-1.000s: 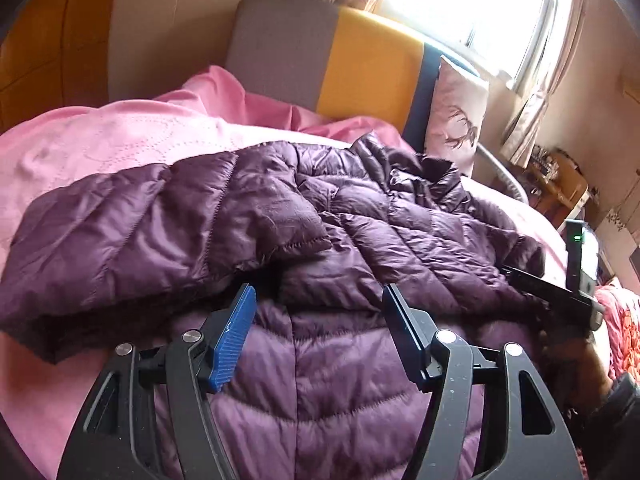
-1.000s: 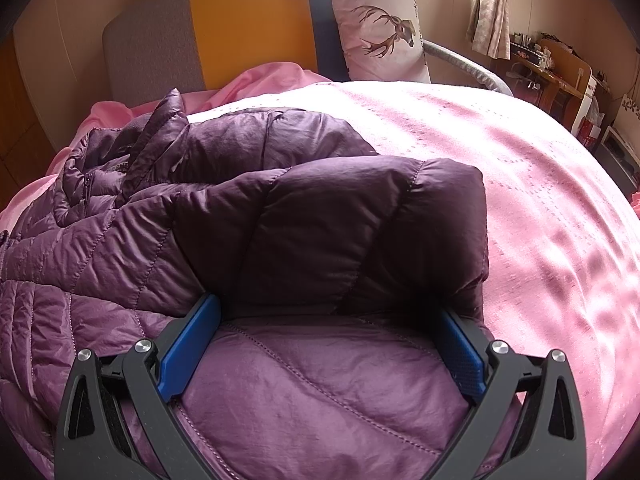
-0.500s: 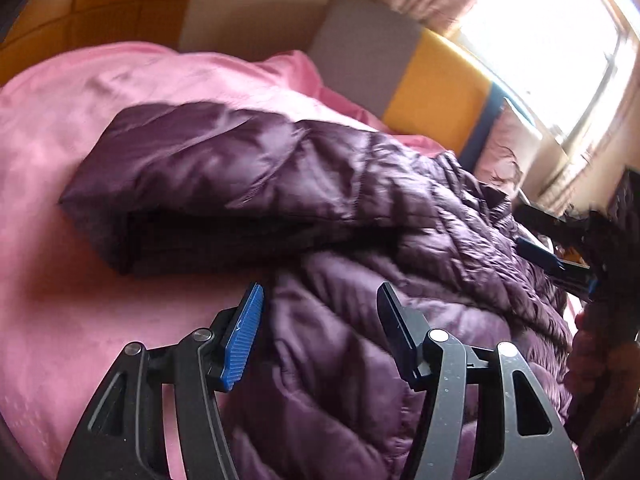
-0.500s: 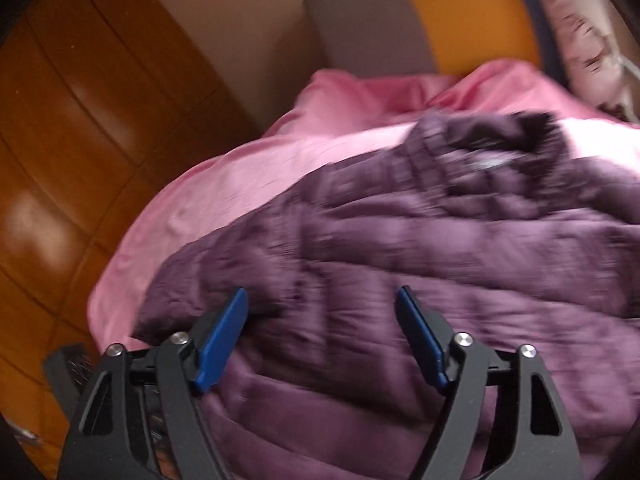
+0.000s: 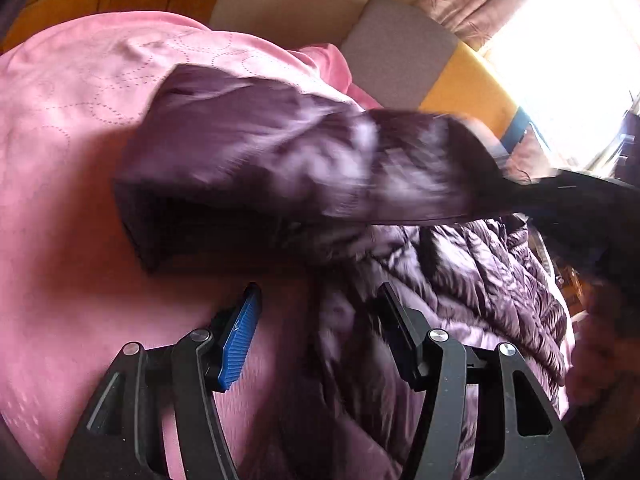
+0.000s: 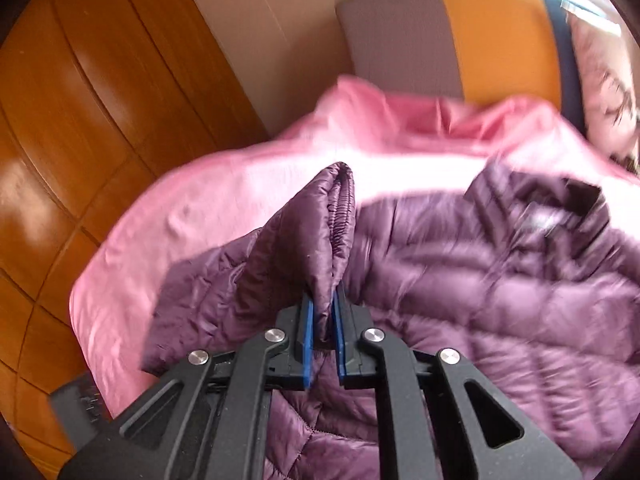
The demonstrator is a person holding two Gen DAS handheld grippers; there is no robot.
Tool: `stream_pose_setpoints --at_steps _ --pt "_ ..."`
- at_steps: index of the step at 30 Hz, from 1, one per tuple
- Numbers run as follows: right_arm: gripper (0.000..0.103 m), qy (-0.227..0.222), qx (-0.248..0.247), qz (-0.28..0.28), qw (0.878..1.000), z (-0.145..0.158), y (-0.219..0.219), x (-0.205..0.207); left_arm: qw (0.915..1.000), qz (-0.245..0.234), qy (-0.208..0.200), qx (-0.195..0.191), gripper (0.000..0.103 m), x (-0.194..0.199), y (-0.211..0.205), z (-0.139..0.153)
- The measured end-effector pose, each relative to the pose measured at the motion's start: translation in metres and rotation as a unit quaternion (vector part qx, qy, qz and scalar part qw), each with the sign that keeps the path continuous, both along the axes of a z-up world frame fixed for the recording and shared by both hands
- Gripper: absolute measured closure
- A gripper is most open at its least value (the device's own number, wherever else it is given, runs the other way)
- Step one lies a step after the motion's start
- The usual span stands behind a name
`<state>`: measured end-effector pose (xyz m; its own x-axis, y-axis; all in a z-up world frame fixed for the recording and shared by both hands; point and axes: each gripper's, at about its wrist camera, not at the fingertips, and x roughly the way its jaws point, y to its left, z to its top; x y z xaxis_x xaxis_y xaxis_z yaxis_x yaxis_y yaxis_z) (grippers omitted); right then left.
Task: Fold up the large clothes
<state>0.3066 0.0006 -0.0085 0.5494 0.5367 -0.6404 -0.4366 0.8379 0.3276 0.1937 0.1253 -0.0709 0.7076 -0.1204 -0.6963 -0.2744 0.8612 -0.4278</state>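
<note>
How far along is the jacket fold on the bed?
Early. Done: the purple puffer jacket lies spread on the pink bedspread. In hand: the right gripper, jaws just closed, is shut on a sleeve cuff and holds that sleeve raised. The left gripper is open over the jacket's edge, gripping nothing. Left: laying the sleeve across, then folding the body.

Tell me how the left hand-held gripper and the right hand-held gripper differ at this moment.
The left hand-held gripper has its jaws apart, with nothing pinched, over the edge of the purple quilted puffer jacket and the pink bedspread. The right hand-held gripper has just been closing and is clamped on the jacket's elastic-edged cuff, lifting it. Both are black with blue pads.
</note>
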Motion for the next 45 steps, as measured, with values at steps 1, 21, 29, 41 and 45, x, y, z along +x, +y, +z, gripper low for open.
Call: stream_pose_setpoints --at_steps 1,21,29,41,45 --pt "0.095 -0.011 0.004 -0.004 1.0 0.007 -0.005 -0.004 1.0 0.003 0.001 0.003 0.044 0.003 0.0 0.002" --pt "0.096 -0.067 0.013 -0.222 0.973 0.023 -0.226 -0.055 0.9954 -0.016 0.049 0.081 0.069 0.06 -0.025 0.001" --pt "0.097 0.005 -0.017 -0.297 0.955 -0.042 -0.283 -0.058 0.9938 -0.032 0.051 0.093 0.082 0.063 -0.028 -0.002" --pt "0.096 0.054 -0.054 -0.318 0.945 -0.075 -0.299 -0.059 0.9877 -0.06 0.044 0.138 0.066 0.047 -0.034 0.01" --pt "0.096 0.039 -0.07 -0.325 0.942 -0.058 -0.303 -0.069 0.9828 -0.05 -0.023 0.176 0.033 0.011 -0.022 0.042"
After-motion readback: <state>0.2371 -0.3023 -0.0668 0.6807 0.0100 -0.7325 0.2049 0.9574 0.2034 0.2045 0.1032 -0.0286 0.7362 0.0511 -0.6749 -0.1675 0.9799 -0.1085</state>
